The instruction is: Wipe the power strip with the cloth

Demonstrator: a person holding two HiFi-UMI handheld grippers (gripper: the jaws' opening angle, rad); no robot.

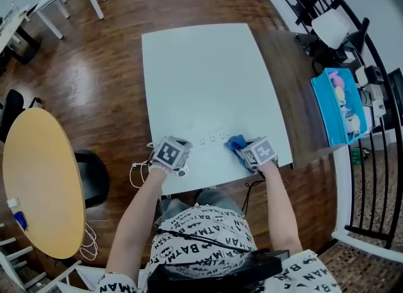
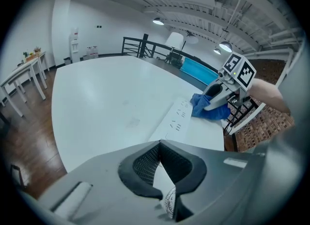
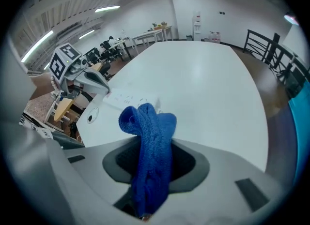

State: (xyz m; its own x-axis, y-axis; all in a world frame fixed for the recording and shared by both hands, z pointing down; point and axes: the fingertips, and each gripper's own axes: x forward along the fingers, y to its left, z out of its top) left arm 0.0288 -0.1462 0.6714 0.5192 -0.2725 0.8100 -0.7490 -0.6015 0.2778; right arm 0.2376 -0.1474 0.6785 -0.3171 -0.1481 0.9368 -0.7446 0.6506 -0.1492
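A white power strip (image 1: 211, 140) lies near the front edge of the white table (image 1: 201, 71). My left gripper (image 1: 182, 152) is at the strip's left end. In the left gripper view the power strip (image 2: 177, 120) runs in between the jaws, which are shut on it. My right gripper (image 1: 249, 153) is shut on a blue cloth (image 1: 236, 143). The cloth rests at the strip's right end. In the right gripper view the cloth (image 3: 150, 137) bulges out of the jaws, with the power strip (image 3: 131, 98) and left gripper (image 3: 104, 91) beyond it.
The strip's white cable (image 1: 135, 172) hangs off the table's front left edge. A dark wooden counter (image 1: 296, 90) adjoins the table on the right and carries a blue box (image 1: 340, 106). A round yellow table (image 1: 38, 178) and a black chair (image 1: 94, 175) stand to the left.
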